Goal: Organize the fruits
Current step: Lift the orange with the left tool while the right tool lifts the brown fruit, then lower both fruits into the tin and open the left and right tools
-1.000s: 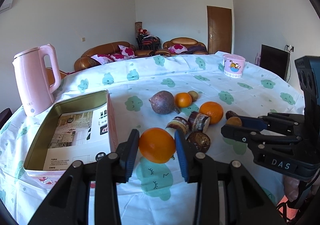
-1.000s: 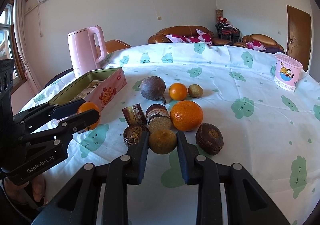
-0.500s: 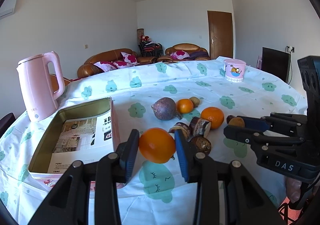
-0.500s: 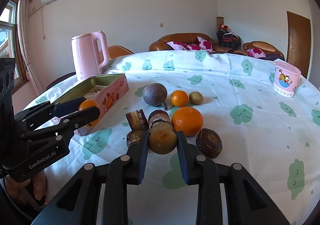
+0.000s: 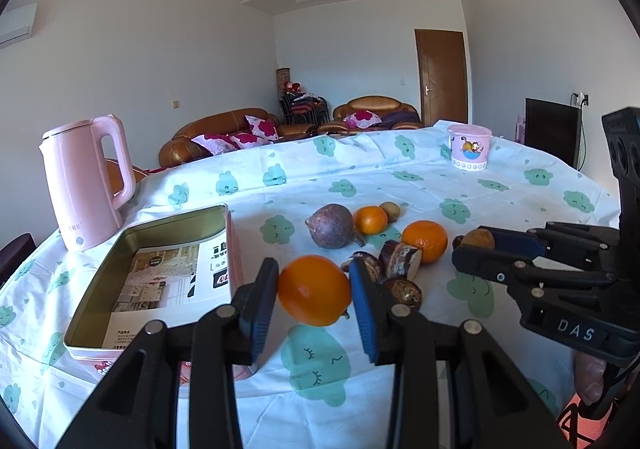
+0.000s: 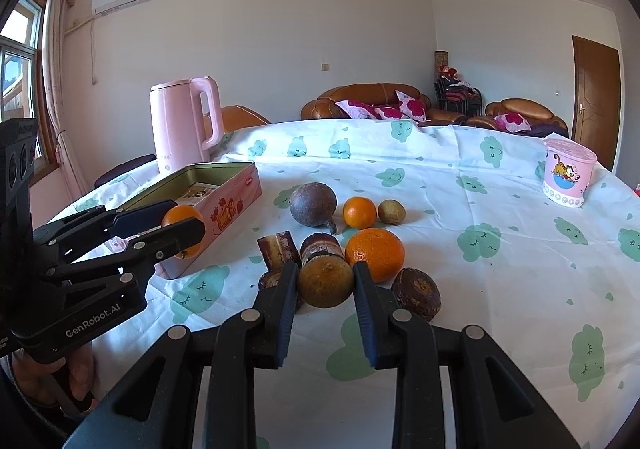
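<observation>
The left gripper (image 5: 314, 289) is clamped on an orange (image 5: 314, 290) held clear above the tablecloth (image 5: 520, 193), just off the near right edge of the open pink tin (image 5: 236, 245) at its ten o'clock. The right gripper (image 6: 325, 284) is clamped on a brownish-green citrus (image 6: 325, 284), with the remaining fruit cluster (image 6: 312, 205) crowded at twelve o'clock. From two to four o'clock the cloth lies bare out to the pink cup (image 6: 568, 177).

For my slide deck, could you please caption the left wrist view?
Left gripper clamps an orange beside the open tin; right gripper holds a brownish fruit.
</observation>
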Action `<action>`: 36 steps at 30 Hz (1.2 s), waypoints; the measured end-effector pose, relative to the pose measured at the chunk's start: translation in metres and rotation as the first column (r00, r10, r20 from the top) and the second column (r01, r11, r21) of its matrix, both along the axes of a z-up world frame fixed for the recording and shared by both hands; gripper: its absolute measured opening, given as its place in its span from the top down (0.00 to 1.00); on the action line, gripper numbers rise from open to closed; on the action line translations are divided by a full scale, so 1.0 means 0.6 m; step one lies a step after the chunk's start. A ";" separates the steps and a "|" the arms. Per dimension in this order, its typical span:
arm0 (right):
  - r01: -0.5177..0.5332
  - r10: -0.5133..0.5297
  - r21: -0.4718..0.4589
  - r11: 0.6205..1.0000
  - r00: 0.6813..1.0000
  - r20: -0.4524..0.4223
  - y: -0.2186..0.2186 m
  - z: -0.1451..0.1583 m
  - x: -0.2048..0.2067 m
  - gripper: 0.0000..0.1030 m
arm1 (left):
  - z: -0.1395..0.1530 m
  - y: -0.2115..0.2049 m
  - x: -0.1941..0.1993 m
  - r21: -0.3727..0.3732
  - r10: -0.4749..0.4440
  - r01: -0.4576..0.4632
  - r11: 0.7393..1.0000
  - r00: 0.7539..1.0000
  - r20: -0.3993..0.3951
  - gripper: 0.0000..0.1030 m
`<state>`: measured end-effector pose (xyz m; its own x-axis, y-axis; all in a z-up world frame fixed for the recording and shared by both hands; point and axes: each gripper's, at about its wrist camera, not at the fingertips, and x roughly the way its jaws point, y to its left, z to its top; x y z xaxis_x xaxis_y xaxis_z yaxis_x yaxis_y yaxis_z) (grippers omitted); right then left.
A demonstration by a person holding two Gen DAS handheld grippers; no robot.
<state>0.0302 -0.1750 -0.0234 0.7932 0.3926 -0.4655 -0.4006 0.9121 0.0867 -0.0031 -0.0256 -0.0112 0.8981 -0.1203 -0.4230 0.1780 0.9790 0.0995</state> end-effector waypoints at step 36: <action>-0.168 0.180 -0.101 0.981 0.976 0.126 0.140 0.128 0.052 0.71 | 0.053 0.168 0.048 -0.110 0.180 -0.183 0.977 0.983 -0.035 0.63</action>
<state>0.0616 -0.0910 0.0537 0.7739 0.4917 -0.3991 -0.5563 0.8290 -0.0575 0.0259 0.0751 0.0204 0.8989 -0.0039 -0.4381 -0.0030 0.9999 -0.0149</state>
